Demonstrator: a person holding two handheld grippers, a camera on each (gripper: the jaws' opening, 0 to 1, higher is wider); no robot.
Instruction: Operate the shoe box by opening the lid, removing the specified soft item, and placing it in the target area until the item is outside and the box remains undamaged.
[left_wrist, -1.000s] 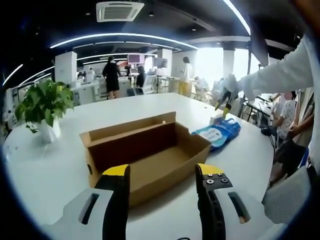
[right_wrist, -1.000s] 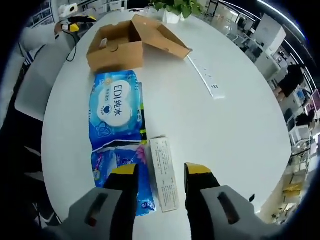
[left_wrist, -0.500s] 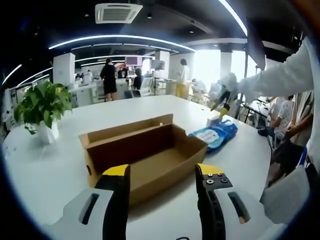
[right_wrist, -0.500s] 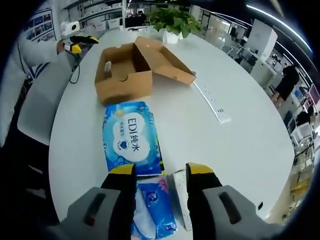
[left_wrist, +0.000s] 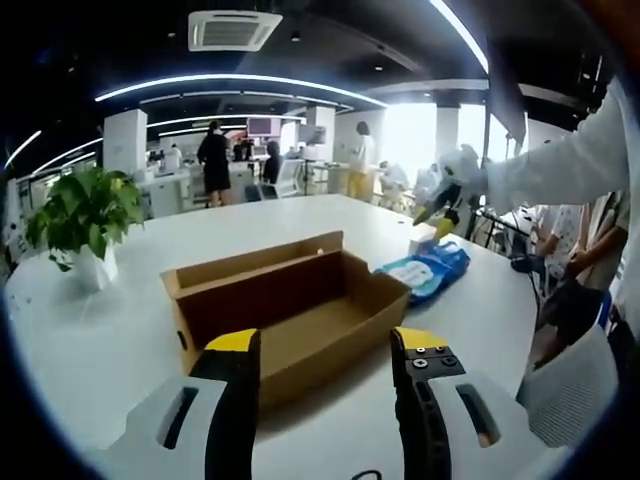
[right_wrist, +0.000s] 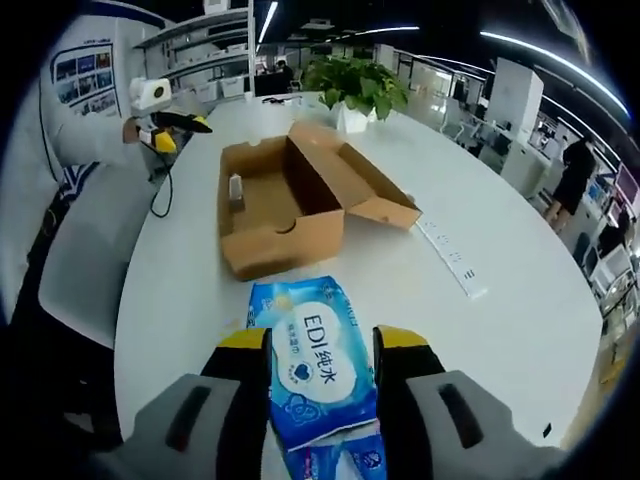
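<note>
An open shoe box (right_wrist: 290, 205) and blue wipes pack (right_wrist: 320, 375) are being borne by a white table (right_wrist: 500, 320) in an office, both grippers' jaws being held apart, empty

Bright, even office light pours from long ceiling strips (left_wrist: 240, 78) curving with the fisheye bend. Windows (left_wrist: 420, 130) at one o'clock in the left gripper view blow out to white glare. The white table (right_wrist: 520, 330) gleams with soft shadows; edges smear and darken.
</note>
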